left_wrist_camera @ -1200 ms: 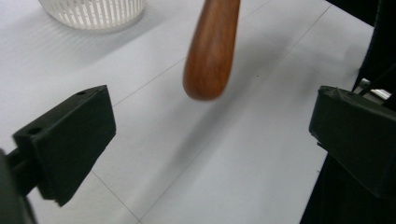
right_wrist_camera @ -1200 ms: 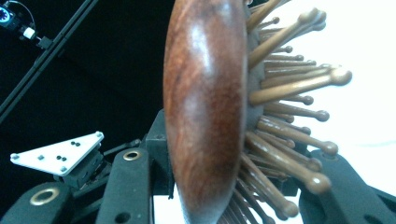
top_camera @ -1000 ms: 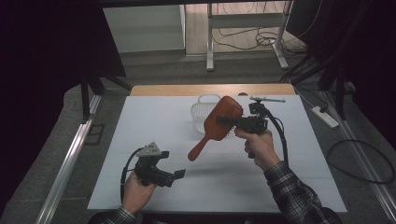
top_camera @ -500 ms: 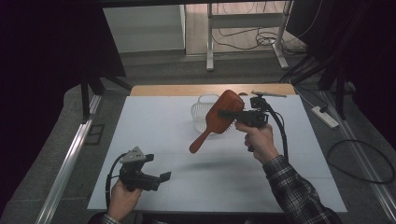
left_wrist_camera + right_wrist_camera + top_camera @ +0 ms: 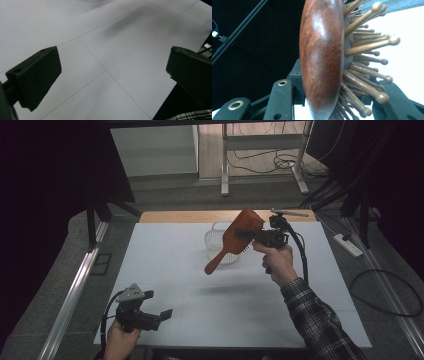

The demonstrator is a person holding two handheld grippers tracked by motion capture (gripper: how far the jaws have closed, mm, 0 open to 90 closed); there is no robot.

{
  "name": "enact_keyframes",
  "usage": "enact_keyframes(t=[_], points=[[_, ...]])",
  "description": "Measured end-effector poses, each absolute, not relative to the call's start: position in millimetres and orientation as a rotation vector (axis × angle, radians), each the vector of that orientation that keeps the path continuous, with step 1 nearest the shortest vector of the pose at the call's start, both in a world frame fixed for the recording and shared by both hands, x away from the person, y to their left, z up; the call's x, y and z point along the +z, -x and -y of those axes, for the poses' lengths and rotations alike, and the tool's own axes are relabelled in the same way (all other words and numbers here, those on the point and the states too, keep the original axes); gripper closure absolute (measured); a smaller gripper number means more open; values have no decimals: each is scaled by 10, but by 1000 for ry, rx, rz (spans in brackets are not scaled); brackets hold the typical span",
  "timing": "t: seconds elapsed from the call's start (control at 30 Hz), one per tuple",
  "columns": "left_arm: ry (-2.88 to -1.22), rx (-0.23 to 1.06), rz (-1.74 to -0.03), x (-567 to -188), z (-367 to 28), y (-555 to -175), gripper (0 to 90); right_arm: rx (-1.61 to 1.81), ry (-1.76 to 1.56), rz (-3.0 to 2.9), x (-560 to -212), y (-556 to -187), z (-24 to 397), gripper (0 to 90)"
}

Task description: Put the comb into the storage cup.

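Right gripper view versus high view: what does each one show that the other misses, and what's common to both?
The right gripper view alone shows the wooden pins of the hairbrush up close, between the jaws. The high view alone shows the brush handle hanging free above the table, the clear basket behind it, and the left gripper, open near the front edge. Both show the right gripper clamped on the brush head.

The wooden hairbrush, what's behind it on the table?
A white wire basket stands behind the hairbrush, which the right gripper holds raised. The brush covers its right part.
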State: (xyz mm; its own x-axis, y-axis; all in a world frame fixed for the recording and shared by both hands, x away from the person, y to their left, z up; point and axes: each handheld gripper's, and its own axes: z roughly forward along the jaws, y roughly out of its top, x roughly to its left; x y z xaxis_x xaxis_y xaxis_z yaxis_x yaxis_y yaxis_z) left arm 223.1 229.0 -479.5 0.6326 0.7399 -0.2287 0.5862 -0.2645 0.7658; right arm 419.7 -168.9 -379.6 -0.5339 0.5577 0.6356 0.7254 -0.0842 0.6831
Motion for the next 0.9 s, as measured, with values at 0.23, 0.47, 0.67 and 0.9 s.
enact_keyframes(t=[0.23, 0.47, 0.67, 0.9], points=[[-1991, 257, -1051, -4791, -2324, -2156, 0, -1696, 1456, 2016, -3738, -4282, 1691, 534], [-1973, 254, -1075, -4796, -2392, -2109, 0, -1699, 1485, 2027, -3702, -4353, 1693, 534], [-1985, 267, -1090, -4798, -2433, -2071, 0, -1721, 1511, 2020, -3649, -4428, 1720, 534], [-1980, 270, -1102, -4802, -2482, -2046, 0, -1744, 1541, 2033, -3579, -4535, 1729, 533]])
